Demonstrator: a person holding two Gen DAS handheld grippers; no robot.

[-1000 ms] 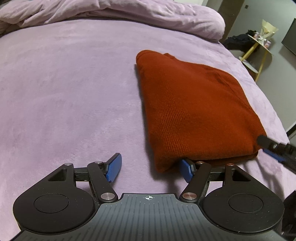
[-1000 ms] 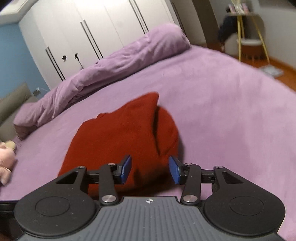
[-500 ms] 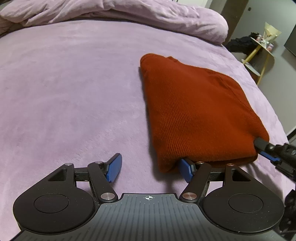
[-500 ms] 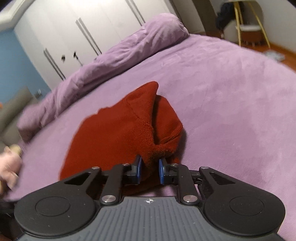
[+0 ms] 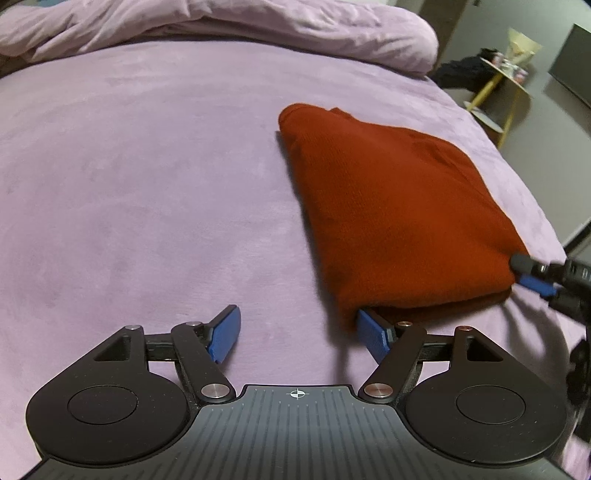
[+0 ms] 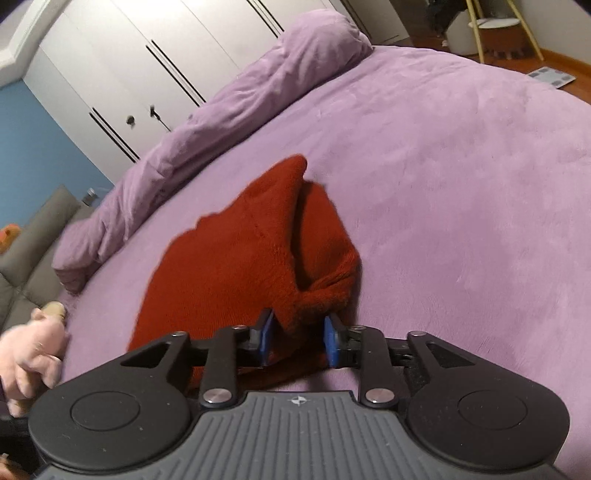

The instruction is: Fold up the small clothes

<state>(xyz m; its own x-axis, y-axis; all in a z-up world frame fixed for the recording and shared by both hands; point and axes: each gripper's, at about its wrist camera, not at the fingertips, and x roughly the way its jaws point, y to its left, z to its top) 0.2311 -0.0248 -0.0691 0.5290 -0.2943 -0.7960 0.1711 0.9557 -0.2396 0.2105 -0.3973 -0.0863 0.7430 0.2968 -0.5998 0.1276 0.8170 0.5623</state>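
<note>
A folded rust-red knit garment [image 5: 399, 218] lies on the purple bed. My left gripper [image 5: 299, 336] is open at the garment's near left corner; its right finger [image 5: 373, 336] lies under the fabric edge and its left finger rests on bare bedding. My right gripper [image 6: 298, 341] has its jaws around a bunched corner of the red garment [image 6: 236, 273]; the pads are a little apart from the fabric at the sides. It also shows in the left wrist view [image 5: 535, 275] at the garment's near right corner.
A rumpled purple duvet [image 5: 258, 29] lies along the far side of the bed [image 5: 129, 184]. White wardrobes [image 6: 147, 74] stand behind. A yellow-legged side table [image 5: 506, 85] stands past the bed's right edge. A pink soft toy [image 6: 33, 343] and a grey sofa are at left.
My right gripper closed on the garment's corner and lifted it, and its jaws now stand wider apart than half a second ago. The left gripper stayed open in place.
</note>
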